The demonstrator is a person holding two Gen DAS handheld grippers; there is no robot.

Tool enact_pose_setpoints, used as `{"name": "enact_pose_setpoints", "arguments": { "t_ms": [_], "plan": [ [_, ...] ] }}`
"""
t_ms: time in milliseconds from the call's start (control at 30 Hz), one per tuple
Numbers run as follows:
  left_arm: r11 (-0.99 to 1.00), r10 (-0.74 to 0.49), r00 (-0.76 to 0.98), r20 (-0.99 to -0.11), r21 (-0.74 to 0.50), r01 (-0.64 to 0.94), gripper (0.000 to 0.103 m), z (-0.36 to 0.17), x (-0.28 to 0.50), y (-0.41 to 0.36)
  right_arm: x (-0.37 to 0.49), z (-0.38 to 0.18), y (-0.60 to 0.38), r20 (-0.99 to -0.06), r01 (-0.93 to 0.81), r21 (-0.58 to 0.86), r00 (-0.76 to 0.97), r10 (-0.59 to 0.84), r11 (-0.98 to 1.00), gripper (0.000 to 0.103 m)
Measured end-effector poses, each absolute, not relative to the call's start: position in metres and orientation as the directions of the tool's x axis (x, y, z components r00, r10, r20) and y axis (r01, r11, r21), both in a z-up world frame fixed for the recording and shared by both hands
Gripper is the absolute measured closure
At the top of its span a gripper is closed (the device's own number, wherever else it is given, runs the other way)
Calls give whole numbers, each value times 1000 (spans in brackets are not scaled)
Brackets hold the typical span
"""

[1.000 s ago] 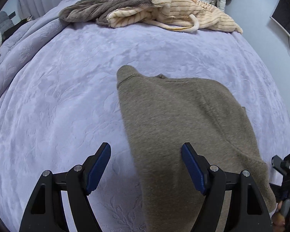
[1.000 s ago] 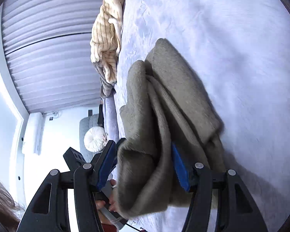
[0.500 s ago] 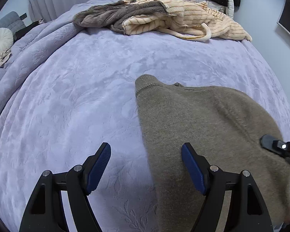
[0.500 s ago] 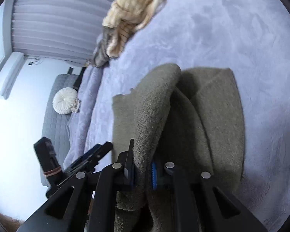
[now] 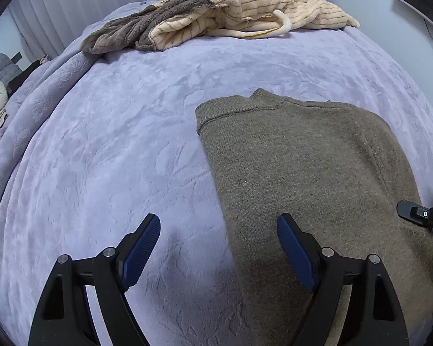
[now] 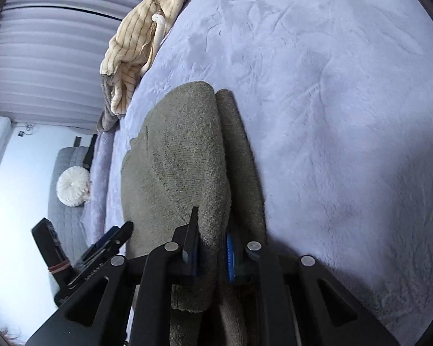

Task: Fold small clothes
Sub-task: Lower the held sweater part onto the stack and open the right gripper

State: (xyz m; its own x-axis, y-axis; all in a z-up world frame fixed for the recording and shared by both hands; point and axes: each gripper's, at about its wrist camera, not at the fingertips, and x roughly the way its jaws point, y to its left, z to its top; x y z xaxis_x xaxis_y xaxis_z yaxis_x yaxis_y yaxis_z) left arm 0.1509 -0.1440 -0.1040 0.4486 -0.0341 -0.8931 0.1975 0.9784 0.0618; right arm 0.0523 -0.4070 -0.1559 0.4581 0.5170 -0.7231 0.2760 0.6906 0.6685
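**Olive sweater, part-folded, on lavender bed — right edge in grip**

Item: olive-brown knit sweater (image 5: 303, 173), lying on the near right part of the bed (image 5: 115, 144), ribbed collar toward the far end. Its left edge runs straight down to the near edge of the bed; the right side is doubled over on itself, seen in the right wrist view as a thick rolled layer (image 6: 182, 158) above a lower one.

Change: the right gripper (image 6: 210, 256) a second ago stood wide around a loose bunch of knit; it has since closed and now sits clamped on the doubled right edge, its jaws having eased slightly in the last half second with fabric still pressed between the blue pads. The bunch has flattened into a lengthwise fold. Judgement: one side fold is being laid or carried over; the left side is not yet folded.

Left gripper (image 5: 216, 248): jaws apart, having just opened further, nothing between them but the sweater's left edge passing beneath; it hovers, straddling that edge.

Surroundings: a heap of cream striped and grey-brown plush clothes (image 5: 216, 20) at the far edge of the bed, well apart. A white round cushion (image 6: 72, 181) off the bed's left side. Nothing lies in the fold's path.
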Motion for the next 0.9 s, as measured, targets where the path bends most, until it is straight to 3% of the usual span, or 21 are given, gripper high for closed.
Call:
{"name": "enact_pose_setpoints", "arguments": {
  "t_ms": [133,200,500,700,800,900],
  "plan": [
    [981,-33,436,-899,55,187,19,-95,145,-135,48,-134,-407,-809,281,548,418,413,788,82],
    [982,-37,428,-903,46,182,19,-90,139,-128,39,-119,-410,-832,283,505,412,372,816,75],
    [975,-101,373,-922,-17,220,19,-79,108,-123,-11,-76,-405,-777,223,568,463,427,792,75],
    [957,-234,268,-934,-173,233,19,-79,85,-132,-26,-56,-370,-767,90,557,437,470,826,75],
    [942,-275,226,-934,-215,259,19,-86,73,-148,-25,-60,-352,-794,38,520,389,467,853,80],
    [938,-286,173,-943,-238,250,19,-108,62,-156,-21,-85,-352,-857,97,454,322,403,886,84]
  ]
}}
